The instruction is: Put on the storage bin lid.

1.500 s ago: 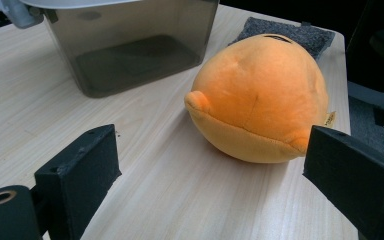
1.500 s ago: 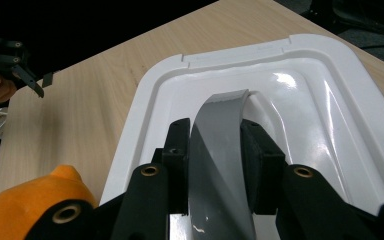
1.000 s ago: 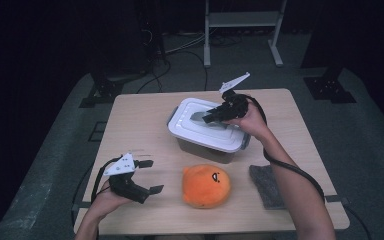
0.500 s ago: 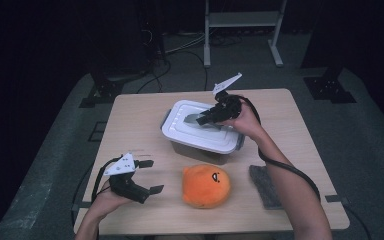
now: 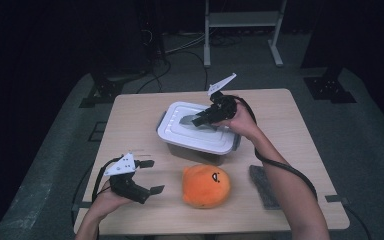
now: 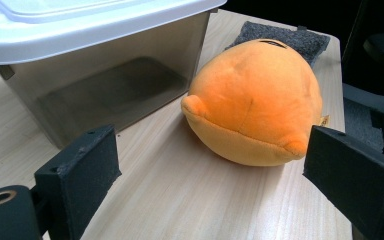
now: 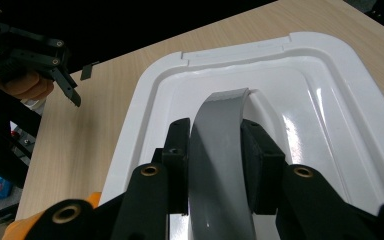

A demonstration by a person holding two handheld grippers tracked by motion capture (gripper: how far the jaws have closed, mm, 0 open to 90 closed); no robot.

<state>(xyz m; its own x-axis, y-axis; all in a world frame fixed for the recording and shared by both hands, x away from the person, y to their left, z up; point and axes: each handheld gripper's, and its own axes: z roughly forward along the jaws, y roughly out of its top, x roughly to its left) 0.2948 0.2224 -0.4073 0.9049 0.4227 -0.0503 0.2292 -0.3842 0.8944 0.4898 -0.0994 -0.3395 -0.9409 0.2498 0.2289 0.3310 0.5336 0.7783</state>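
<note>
A clear plastic box with a white lid stands mid-table. My right gripper reaches over it and is shut on the lid's grey strap handle; both pads press its sides in the right gripper view. An orange plush toy lies in front of the box. My left gripper rests at the table's front left, open, with its jaws pointed at the plush and nothing between them.
A dark grey pad lies on the wooden table to the right of the plush, under the person's right forearm. A metal stand and cables sit on the floor behind the table.
The right gripper, with the handle in it, has shifted slightly left, and the box has moved left with it. The left gripper has stayed where it was.
</note>
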